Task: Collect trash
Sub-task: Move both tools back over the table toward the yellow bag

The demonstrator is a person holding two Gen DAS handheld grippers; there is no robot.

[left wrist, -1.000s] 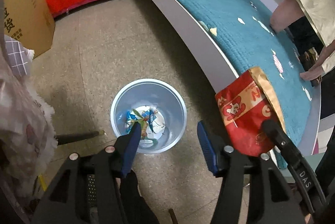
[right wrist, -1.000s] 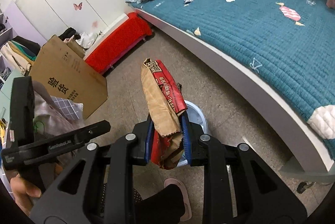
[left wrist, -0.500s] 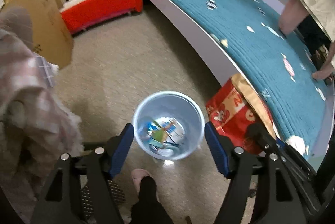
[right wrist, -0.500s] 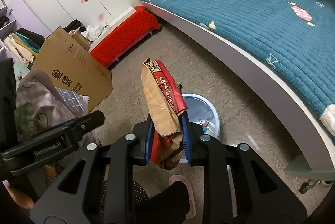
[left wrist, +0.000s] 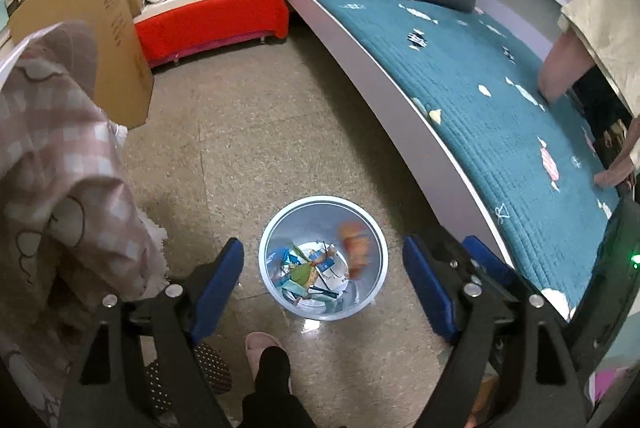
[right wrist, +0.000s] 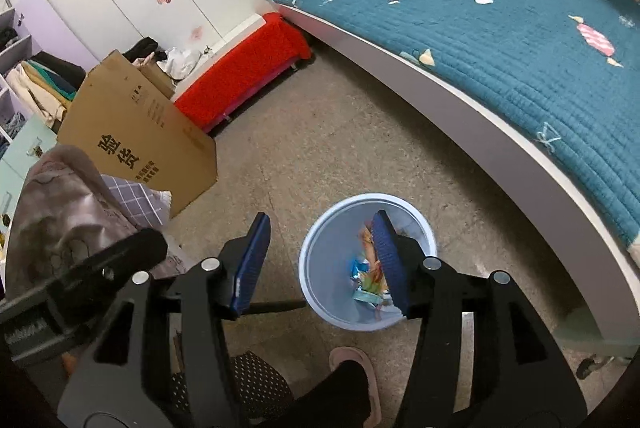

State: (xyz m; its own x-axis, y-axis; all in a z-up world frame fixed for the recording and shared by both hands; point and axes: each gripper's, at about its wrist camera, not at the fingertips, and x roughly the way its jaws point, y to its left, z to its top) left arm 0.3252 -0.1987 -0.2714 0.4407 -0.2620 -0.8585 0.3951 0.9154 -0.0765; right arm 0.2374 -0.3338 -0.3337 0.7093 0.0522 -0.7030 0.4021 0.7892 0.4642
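Both fingers [left wrist: 428,292] clear — wrapper [left wrist: 354,248] in bin [left wrist: 280,302]

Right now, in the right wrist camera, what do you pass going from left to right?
Cardboard box → red bench → blue trash bin → teal bed.

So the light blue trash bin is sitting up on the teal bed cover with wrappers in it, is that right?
Not quite. The light blue trash bin does hold wrappers, but it stands on the floor beside the bed, not on the teal cover. The left wrist view shows this clearly.
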